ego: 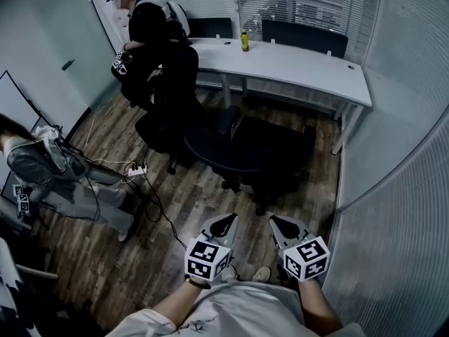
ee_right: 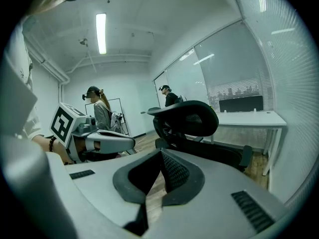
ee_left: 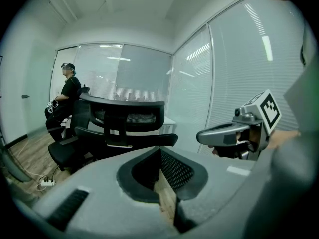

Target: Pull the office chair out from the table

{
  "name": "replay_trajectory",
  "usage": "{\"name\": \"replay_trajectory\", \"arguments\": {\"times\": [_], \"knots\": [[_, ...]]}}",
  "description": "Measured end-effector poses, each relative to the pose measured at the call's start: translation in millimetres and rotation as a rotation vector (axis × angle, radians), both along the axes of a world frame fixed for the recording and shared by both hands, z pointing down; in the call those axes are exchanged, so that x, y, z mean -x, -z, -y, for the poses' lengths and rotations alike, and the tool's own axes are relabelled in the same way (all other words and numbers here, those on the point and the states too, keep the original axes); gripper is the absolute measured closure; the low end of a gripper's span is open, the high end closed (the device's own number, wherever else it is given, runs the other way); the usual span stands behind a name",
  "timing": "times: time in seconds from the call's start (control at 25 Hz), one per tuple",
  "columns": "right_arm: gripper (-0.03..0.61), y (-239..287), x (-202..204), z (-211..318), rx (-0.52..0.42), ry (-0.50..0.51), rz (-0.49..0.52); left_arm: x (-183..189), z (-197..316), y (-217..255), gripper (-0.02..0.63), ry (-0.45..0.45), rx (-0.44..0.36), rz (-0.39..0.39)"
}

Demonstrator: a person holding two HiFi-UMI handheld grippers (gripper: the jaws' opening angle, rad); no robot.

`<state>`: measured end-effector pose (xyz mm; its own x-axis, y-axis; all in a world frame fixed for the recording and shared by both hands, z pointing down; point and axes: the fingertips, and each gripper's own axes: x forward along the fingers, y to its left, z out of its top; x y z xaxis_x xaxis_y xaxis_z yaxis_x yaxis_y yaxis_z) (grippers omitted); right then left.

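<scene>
We judge the pull to be as good as done. The office chair stands in the middle of the frame, clear of the white worktop at the upper right. A strip of plank floor shows between them. At most a little more clearance may be left to gain.

Our left tool and right tool, low in the frame, are both closed with nothing between the jaws. Neither touches the chair, which sits near, just ahead of them.

The chair is black, with a curved mesh back, a rounded headrest, padded armrests and a spreading base. The worktop is smooth and flat on thin white legs, and it carries a small yellow bottle. The floor is dark, streaky wood grain, and the walls around it are ribbed glass.
</scene>
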<state>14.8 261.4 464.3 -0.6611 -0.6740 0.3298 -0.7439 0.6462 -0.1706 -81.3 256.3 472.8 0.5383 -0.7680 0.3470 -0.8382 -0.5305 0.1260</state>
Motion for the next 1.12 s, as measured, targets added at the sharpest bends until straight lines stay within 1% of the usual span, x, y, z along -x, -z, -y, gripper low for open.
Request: {"name": "replay_trajectory", "arguments": {"times": [0.16, 0.44, 1.12], "knots": [[0.571, 1.8, 6.3, 0.1, 0.003, -0.004, -0.009, 5.6, -1.4, 0.8, 0.603, -0.002, 0.009, -0.011], [0.571, 6.0, 23.7, -0.4, 0.000, 0.009, -0.011, 15.0, -2.7, 5.4, 0.603, -0.001, -0.001, -0.020], [0.571, 2.3, 41.0, -4.9, 0.005, 0.025, -0.017, 25.3, -7.9, 3.2, 0.603, 0.004, 0.004, -0.022]]}}
